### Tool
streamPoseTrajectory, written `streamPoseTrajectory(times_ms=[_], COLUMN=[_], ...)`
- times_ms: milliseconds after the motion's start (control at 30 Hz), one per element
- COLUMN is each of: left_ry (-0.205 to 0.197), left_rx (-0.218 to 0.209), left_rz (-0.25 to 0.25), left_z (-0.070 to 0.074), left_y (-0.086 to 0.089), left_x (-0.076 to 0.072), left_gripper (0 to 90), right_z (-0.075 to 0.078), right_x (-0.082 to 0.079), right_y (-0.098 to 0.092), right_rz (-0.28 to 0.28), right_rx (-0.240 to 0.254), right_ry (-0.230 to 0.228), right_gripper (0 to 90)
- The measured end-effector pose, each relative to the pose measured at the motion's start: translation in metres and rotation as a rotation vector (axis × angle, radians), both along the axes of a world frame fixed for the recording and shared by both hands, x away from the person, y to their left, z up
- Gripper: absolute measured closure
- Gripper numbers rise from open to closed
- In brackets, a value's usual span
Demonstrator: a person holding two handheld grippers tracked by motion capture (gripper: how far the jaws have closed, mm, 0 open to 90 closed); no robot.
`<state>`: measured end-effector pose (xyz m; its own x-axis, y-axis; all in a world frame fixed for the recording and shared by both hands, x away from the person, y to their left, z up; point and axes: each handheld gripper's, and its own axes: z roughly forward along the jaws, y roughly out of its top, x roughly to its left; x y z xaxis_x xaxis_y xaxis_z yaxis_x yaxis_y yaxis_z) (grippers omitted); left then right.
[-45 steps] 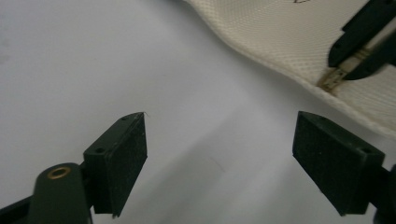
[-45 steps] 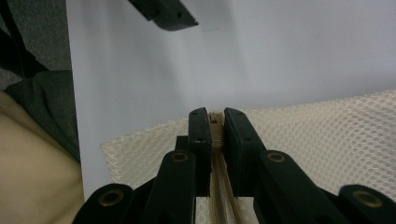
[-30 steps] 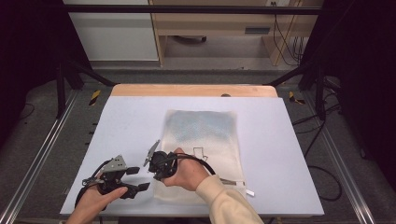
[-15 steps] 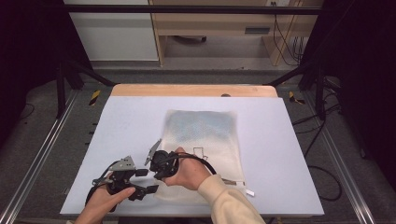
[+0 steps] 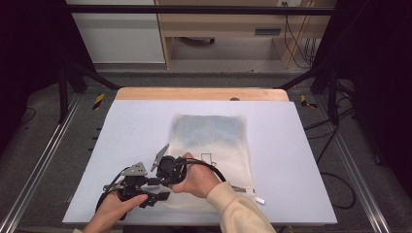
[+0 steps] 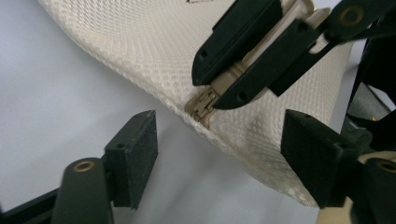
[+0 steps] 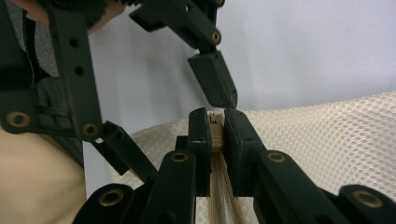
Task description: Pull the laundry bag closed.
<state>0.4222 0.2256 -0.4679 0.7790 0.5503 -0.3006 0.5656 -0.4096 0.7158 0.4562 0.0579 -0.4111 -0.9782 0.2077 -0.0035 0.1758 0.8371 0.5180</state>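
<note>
Open table (image 5: 136,126) (left of mesh bag (image 5: 214,136))

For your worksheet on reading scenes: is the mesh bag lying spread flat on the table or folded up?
Spread flat: the mesh bag lies as one open sheet on the table, and no fold is visible.

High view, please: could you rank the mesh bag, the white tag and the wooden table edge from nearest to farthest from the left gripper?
From the left gripper:
1. Mesh bag, just to its right, at its near left corner.
2. White tag, past the bag's near right corner.
3. Wooden table edge, along the far side.
</note>
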Motion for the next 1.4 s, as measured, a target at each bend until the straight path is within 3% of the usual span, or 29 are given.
streamPoseTrajectory(times_ms=[333,867,1133,1400], left_ry=[0.013,0.045,0.052,0.033], left_rx=[-0.016,-0.055,-0.057,-0.068], left_rz=[-0.017,-0.032,-0.047,-0.043], left_z=[-0.003,-0.008,-0.011,-0.009], left_y=[-0.003,-0.010,-0.014,-0.013], left_x=[0.003,0.009,0.011,0.013], left_gripper=[40.3,40.2,45.1,52.8], right_z=[0.003,0.004,0.004,0.006], right_x=[-0.001,-0.001,-0.001,-0.001], right_y=[-0.001,-0.001,-0.001,-0.003], right_rz=[-0.001,-0.011,-0.012,-0.017], right_rx=[0.013,0.019,0.017,0.028], right_ry=[-0.008,-0.003,-0.004,-0.007], right_gripper=[81.8,81.8,81.8,81.8])
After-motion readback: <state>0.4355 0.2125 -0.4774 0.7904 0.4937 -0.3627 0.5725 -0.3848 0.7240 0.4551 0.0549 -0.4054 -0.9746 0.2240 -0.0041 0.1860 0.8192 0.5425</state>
